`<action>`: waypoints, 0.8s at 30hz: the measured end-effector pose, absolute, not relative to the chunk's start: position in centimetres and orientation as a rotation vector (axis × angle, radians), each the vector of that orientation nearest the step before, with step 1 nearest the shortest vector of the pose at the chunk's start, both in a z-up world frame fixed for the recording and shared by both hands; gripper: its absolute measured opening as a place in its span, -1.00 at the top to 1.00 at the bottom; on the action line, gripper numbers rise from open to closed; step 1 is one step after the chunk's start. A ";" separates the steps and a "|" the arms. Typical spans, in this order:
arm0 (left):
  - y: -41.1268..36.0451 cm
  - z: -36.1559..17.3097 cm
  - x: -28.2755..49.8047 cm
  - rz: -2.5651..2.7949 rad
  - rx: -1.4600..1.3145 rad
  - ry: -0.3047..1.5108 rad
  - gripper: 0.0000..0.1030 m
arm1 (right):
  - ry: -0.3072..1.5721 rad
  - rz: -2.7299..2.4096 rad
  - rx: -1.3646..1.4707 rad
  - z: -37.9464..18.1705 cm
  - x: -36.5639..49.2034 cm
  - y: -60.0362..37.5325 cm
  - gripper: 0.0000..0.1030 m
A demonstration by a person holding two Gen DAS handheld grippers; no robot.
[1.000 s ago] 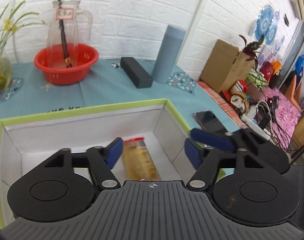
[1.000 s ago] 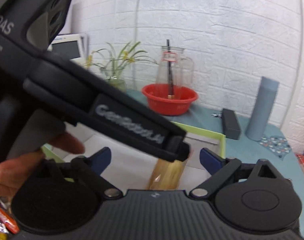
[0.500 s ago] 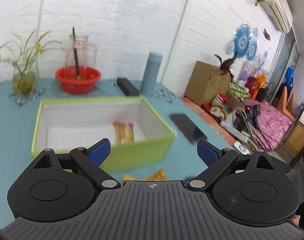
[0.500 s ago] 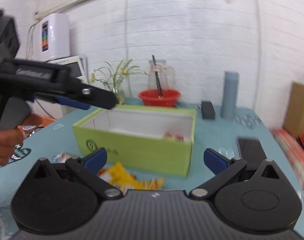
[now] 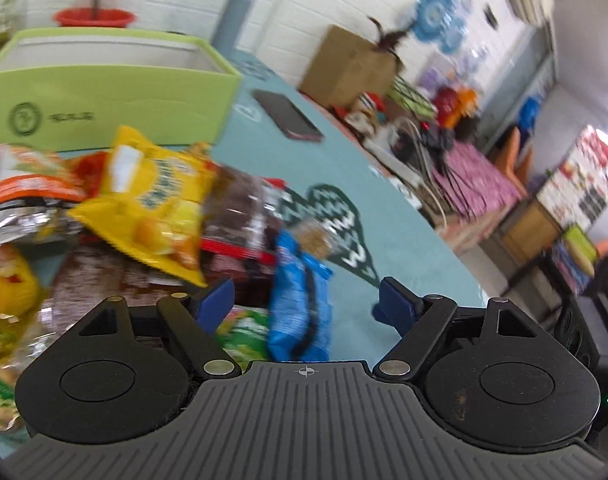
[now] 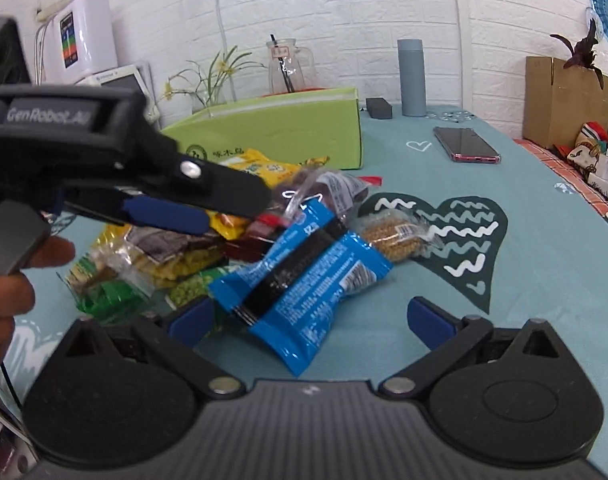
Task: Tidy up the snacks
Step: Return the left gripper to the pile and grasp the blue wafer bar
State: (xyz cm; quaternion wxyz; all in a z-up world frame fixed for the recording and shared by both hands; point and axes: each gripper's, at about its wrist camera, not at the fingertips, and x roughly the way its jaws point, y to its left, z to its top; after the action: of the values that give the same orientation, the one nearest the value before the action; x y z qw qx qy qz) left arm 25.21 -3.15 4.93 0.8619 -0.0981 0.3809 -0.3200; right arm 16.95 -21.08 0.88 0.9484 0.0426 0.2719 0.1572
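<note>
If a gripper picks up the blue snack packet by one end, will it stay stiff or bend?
The blue snack packet looks like thin glossy film, so it probably bends and feels light. The shiny wrapper may slip between pads.

We see a blue packet [image 6: 304,280] with a black band; a yellow bag [image 5: 152,200]; a lime-green box [image 6: 288,128]; a teal tablecloth [image 6: 524,280] with a dark zigzag heart [image 6: 456,232].

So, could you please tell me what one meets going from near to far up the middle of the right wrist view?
Blue snack packet → clear bag of dark red snacks → green box → glass pitcher by the white brick wall.
</note>
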 end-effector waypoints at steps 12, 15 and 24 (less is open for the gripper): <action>-8.5 2.2 24.8 -0.749 -0.199 0.958 -0.02 | 0.581 0.278 0.030 -0.1 14.2 -24.2 -0.99; -8.4 2.5 24.9 -0.715 -0.231 0.950 -0.08 | 0.561 0.262 0.043 0.2 14.2 -25.4 -0.99; -8.9 2.6 25.8 -0.621 -0.218 0.943 -0.25 | 0.579 0.258 0.041 -0.3 17.6 -24.5 -0.99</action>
State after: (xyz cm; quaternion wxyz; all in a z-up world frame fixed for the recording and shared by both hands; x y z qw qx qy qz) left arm 25.79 -8.89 2.58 0.8392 -0.1029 0.4458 -0.2939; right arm 17.60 -24.46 -0.31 0.9500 0.0201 0.2847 0.1266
